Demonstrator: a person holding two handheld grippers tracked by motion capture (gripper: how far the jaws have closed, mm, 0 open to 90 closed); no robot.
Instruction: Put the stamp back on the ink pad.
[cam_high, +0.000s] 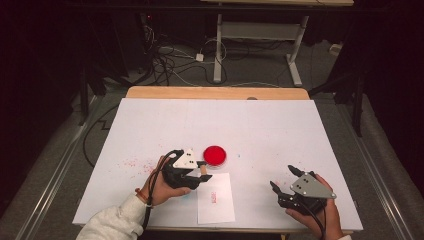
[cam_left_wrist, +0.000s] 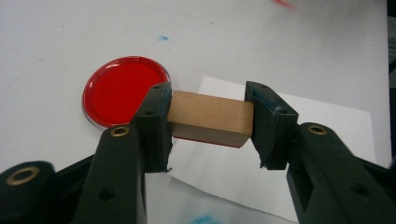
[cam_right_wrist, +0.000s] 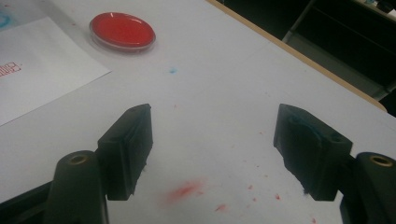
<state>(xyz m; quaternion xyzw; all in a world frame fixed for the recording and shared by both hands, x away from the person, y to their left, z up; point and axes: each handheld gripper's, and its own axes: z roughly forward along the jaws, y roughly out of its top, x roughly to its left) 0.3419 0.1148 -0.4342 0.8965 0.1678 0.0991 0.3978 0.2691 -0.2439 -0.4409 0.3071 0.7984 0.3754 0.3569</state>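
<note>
Over the sheet of paper, just beside the red ink pad, my left gripper clamps the wooden stamp at both ends. My right gripper hovers spread wide, holding nothing.

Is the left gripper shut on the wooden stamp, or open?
Shut on it: the left gripper has both jaws pressed against the ends of the wooden stamp.

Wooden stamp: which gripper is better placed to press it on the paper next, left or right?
Left. The left gripper is shut on the wooden stamp, hovering over the paper sheet beside the red ink pad. The right gripper is open, holds nothing, and sits off to the side.
</note>
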